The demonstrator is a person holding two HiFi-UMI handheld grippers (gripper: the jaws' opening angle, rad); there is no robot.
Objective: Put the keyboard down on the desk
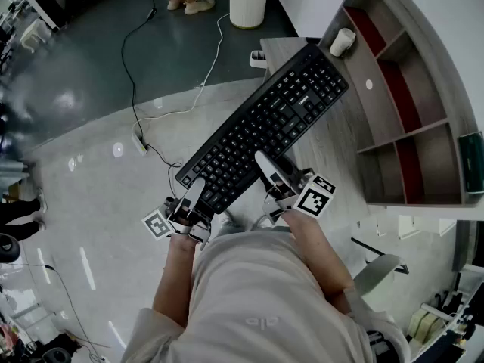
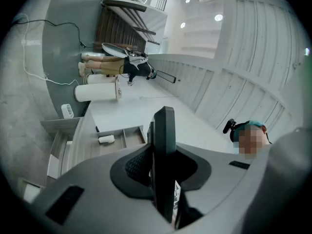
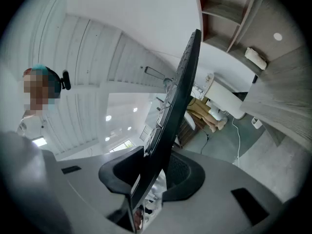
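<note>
The left gripper (image 1: 195,199) is clamping the near left corner of the black keyboard (image 1: 265,123), its jaws pressing narrowly on the thin edge. The right gripper (image 1: 272,174) is gripping the near long edge further right, its jaws likewise closed on the board. The keyboard appears to be hanging in the air, keys up and slanting from near left to far right. Its far end is reaching over the left part of the grey desk (image 1: 333,150), while its near end is jutting out over the floor. To land it well, the person is likely needing to carry both grippers right until the whole board is sitting above bare desktop. They would then level it and lower both ends together, so that neither corner is striking first. Letting go is best left until the base is resting flat. The shelf unit (image 1: 401,104) along the desk's right side is limiting the room, so the board should stop just short of it.
</note>
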